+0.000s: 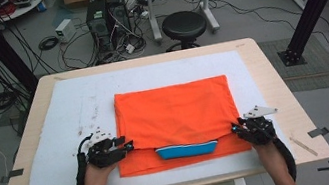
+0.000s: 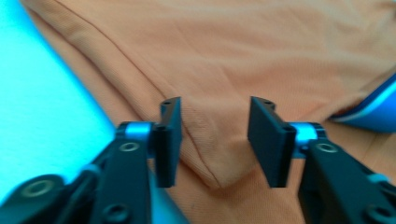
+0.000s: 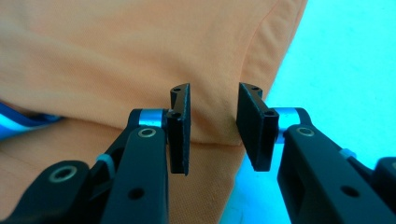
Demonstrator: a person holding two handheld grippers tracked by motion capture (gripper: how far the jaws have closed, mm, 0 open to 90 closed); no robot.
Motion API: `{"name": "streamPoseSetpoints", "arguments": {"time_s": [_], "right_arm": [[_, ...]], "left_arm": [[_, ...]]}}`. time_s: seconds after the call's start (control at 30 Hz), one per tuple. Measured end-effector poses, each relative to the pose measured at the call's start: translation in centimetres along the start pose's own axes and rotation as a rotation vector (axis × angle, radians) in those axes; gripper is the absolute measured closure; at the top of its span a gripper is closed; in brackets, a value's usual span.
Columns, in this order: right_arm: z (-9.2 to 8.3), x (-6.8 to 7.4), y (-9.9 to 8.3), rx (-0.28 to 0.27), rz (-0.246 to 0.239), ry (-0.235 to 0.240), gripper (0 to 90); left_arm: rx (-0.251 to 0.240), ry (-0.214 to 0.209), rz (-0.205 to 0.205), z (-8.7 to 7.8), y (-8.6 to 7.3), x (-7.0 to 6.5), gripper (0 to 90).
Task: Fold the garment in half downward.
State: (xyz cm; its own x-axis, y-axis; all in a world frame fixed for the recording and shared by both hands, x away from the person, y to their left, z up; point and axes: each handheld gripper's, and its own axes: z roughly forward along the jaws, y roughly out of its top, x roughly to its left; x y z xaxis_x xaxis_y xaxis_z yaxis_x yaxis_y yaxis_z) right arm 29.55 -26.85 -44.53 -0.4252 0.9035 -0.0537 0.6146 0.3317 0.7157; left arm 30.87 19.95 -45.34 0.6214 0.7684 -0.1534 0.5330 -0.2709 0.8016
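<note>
An orange folded cotton shirt [image 1: 174, 113] with a blue-and-white collar [image 1: 187, 149] is lying flat on a white sheet [image 1: 68, 103] that is covering the light wooden worktop [image 1: 277, 83]. The shirt is sitting near the middle of the sheet, a little toward the person's side. Its long axis is running from left to right across the worktop, and the collar is pointing toward the person, peeking out under the folded upper layer at the near edge.

The left gripper [image 1: 128, 145] is resting at the near left corner of the folded layer. In the left gripper view, its fingers [image 2: 170, 140] are standing spread, with the corner of the fold lying between them, and the pads are not pressing on the cloth. The right gripper [image 1: 235, 128] is resting at the near right corner. In the right gripper view, its fingers [image 3: 181, 135] are also standing apart around the edge of the fold, without pinching it.
</note>
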Motion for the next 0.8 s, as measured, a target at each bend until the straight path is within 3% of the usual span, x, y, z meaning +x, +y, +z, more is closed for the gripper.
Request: {"name": "streamPoseSetpoints", "arguments": {"time_s": [0.1, 0.2, 0.33, 0.5, 0.7, 0.8], "right_arm": [[0.1, 0.2, 0.1, 0.021, -0.010, -0.016, 73.9], [0.2, 0.1, 0.2, 0.037, -0.022, -0.024, 79.6], [0.0, 0.1, 0.3, 0.033, -0.040, -0.016, 86.4], [-0.9, -0.5, 0.3, -0.013, 0.002, 0.031, 87.1], [-3.0, -0.9, 0.7, -0.065, 0.024, 0.057, 87.0], [-3.1, -1.1, 0.4, -0.028, 0.036, 0.086, 86.2]], "left_arm": [[0.030, 0.068, 0.064, 0.3, 0.0, -0.8, 65.3], [0.030, 0.124, 0.094, 0.4, 0.0, -1.4, 76.7], [0.027, 0.141, 0.122, 0.3, 0.0, -1.6, 85.1], [-0.030, 0.048, 0.044, -1.2, 0.0, -0.6, 85.4], [-0.086, -0.044, -0.011, -3.4, -0.1, -0.1, 85.4], [-0.069, -0.063, -0.024, -3.6, -0.4, -0.1, 84.7]]}}
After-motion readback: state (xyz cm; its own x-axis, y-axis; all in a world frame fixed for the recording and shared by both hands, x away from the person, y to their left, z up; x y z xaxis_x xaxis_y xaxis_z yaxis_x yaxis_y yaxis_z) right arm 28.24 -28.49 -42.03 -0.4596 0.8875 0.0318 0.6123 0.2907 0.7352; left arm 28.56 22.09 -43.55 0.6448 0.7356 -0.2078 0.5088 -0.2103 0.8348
